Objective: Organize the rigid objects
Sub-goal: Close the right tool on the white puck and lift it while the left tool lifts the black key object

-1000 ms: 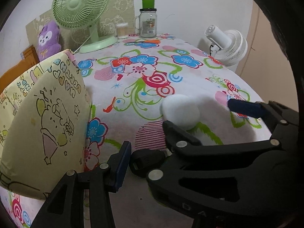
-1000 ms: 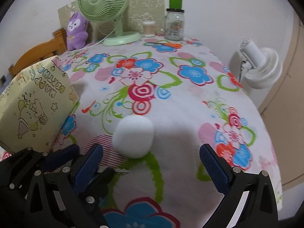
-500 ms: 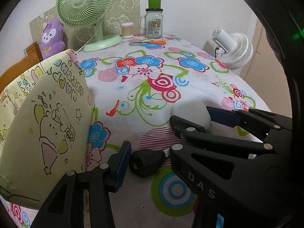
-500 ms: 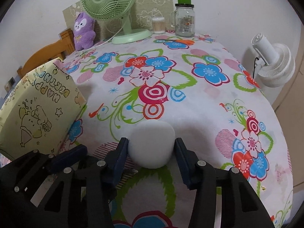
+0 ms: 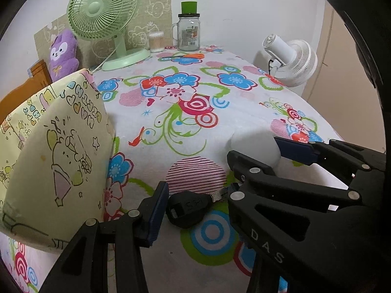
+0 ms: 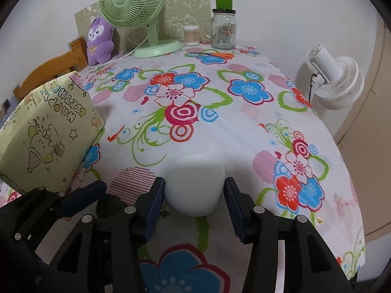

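Note:
A white rounded case [image 6: 195,185] lies on the flowered tablecloth. My right gripper [image 6: 194,201] has its blue pads on both sides of it, shut on it. The case also shows in the left wrist view [image 5: 254,146], between the right gripper's fingers. A black car key [image 5: 189,207] lies on the cloth just right of my left gripper's left finger [image 5: 156,210]. The left gripper's right finger is hidden behind the right gripper, so its opening is unclear. The left gripper also shows in the right wrist view [image 6: 80,195], low at the left.
A yellow birthday gift box [image 5: 48,151] stands at the left, also in the right wrist view [image 6: 46,131]. At the back stand a green fan [image 6: 136,12], a purple plush [image 6: 100,41], a glass jar [image 6: 223,28], cotton swabs [image 6: 191,35] and orange scissors [image 6: 215,54]. A white fan [image 6: 337,83] stands beyond the right edge.
My right gripper moved forward and closed its open fingers onto the white case. The left gripper stayed by the key.

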{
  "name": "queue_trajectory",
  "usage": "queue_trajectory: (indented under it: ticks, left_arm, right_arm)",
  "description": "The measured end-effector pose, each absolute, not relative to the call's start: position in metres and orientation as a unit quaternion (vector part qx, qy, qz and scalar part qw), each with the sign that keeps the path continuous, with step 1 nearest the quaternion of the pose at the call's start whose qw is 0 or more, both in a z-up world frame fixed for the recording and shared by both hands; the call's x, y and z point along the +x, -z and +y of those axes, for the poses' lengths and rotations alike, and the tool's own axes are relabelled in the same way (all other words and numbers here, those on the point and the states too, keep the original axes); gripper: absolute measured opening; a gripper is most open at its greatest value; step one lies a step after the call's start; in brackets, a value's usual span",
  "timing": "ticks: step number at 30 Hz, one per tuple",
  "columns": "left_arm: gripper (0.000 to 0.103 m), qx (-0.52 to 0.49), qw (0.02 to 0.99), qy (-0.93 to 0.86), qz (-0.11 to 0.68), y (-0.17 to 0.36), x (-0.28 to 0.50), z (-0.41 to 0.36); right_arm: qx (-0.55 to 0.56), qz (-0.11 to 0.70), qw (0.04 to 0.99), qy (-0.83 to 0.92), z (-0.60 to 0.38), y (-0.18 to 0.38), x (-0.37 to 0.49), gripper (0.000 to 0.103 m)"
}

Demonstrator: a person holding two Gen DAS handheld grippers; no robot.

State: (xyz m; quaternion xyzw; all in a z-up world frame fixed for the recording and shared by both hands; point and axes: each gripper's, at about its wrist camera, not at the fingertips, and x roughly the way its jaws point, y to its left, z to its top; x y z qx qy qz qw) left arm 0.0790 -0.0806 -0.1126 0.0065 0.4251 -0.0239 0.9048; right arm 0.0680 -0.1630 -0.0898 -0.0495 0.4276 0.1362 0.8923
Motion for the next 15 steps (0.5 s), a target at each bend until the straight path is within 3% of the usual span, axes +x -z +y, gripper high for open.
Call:
queue_trajectory:
  ticks: [15]
  left_arm:
    - [0.052, 0.017, 0.914, 0.033, 0.405, 0.090, 0.060, -0.092]
  right_arm:
    - [-0.043, 0.412, 0.903, -0.110, -0.174, 0.066, 0.043, 0.052]
